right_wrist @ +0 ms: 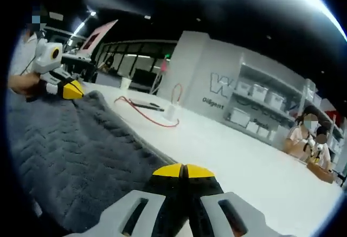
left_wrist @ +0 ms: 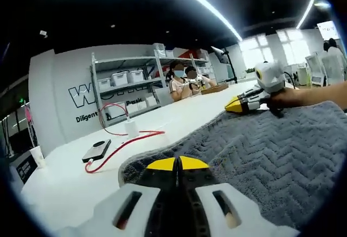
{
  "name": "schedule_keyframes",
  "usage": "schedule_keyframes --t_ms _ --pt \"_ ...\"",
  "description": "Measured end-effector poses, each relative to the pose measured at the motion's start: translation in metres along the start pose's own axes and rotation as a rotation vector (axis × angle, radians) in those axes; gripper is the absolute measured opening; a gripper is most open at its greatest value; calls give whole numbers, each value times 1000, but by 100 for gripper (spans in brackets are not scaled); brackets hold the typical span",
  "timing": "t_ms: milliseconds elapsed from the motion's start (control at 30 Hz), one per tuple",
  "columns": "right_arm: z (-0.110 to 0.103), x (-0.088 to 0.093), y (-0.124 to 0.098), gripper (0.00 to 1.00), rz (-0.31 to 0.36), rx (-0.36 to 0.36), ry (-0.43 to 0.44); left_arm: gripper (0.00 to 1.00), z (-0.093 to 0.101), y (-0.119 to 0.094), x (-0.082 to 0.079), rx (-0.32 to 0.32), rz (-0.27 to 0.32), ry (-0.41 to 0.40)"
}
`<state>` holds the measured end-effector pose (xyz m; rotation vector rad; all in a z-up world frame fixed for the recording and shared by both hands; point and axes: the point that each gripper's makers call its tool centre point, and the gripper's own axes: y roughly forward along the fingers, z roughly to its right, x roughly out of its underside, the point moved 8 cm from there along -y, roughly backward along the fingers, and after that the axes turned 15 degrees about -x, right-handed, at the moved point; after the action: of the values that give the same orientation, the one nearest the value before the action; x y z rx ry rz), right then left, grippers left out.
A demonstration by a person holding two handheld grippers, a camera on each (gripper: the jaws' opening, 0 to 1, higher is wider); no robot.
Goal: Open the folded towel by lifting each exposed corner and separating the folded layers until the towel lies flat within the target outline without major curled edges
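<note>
A long white table point(left_wrist: 179, 115) carries a grey towel point(left_wrist: 271, 150), a red cable point(left_wrist: 127, 142), a small white charger point(left_wrist: 132, 127), a flat black device point(left_wrist: 96, 150) and a paper cup point(left_wrist: 38, 155).

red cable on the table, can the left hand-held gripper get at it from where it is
Probably yes. The left hand-held gripper sits shut at the towel edge, and the red cable lies just beyond on bare white table, with nothing between them.
</note>
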<state>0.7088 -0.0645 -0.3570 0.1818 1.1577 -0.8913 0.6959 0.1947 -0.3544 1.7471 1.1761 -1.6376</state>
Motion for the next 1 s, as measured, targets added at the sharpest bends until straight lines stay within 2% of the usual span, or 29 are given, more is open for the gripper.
schedule_keyframes --t_ms 33,167,233,333,467,500,567,633,767,833,867,900,1000 --pt "-1 0 -1 0 2 -1 2 1 1 0 1 33 -13 -28" --pt "0 -2 -7 0 -11 38 5 1 5 -3 -5 34 32 3" --pt "2 -2 -12 0 -3 62 27 1 6 -4 -8 56 61 -28" --pt "3 0 -16 0 -18 89 24 1 5 -5 -10 70 73 -74" --pt "7 2 -19 0 -46 123 13 1 1 -6 -10 62 75 -76" --pt "7 3 -20 0 -53 131 10 1 -1 -5 -8 44 69 -70" --pt "8 4 -20 0 -49 133 29 1 -7 -5 -1 -12 22 -20" --pt "9 5 -20 0 -34 128 58 1 -4 -4 -1 -10 22 -57" --pt "10 6 -20 0 -42 135 60 1 -9 -3 0 -26 24 -53" --pt "18 8 -27 0 -56 198 105 1 -8 -3 -1 -11 41 -31" --pt "20 8 -29 0 -28 219 132 1 -7 -4 -1 -4 44 -33" --pt "25 15 -34 0 -11 232 253 1 -6 -6 -3 13 53 -45" --pt "24 14 -32 0 -8 222 220 1 -12 -9 -4 -5 74 -43"
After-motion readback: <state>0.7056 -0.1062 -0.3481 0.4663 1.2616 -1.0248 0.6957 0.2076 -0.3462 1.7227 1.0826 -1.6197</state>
